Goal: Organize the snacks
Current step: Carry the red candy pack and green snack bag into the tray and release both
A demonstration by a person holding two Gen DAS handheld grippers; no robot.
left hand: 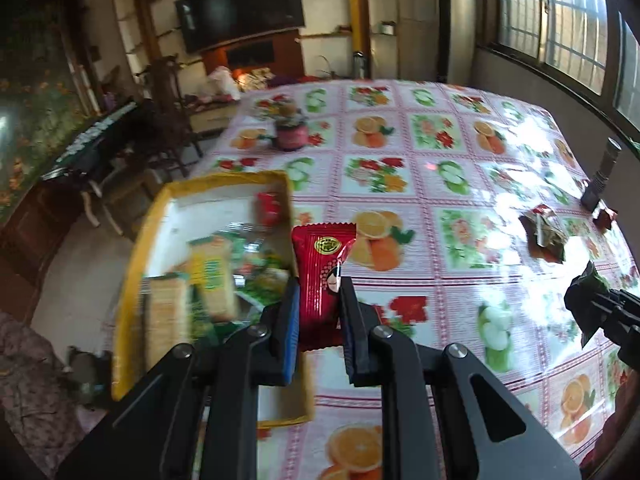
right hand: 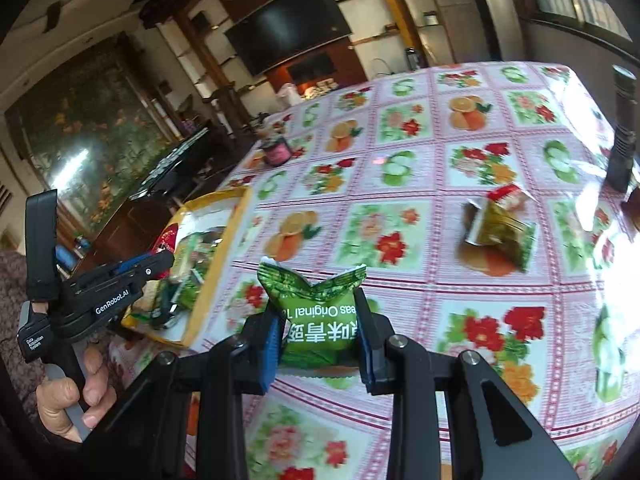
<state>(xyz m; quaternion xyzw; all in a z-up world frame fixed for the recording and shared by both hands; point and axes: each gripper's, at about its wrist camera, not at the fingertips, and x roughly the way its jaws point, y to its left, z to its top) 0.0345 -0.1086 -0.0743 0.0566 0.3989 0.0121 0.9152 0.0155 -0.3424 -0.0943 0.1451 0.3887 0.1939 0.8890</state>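
Two grippers each held one snack: the left gripper (left hand: 319, 304) had its fingers (left hand: 289, 320) clamped on a red snack pack (left hand: 320, 276), and the right gripper (right hand: 318, 330) had its fingers (right hand: 270, 344) clamped on a green snack pack (right hand: 316, 320). Both packs were up above the desk (left hand: 440, 300) with its fruit-and-flower cloth. The yellow box (left hand: 132, 280) of snacks sat just left of the red pack, and more wrapped snacks (right hand: 500, 220) lay farther off on the desk.
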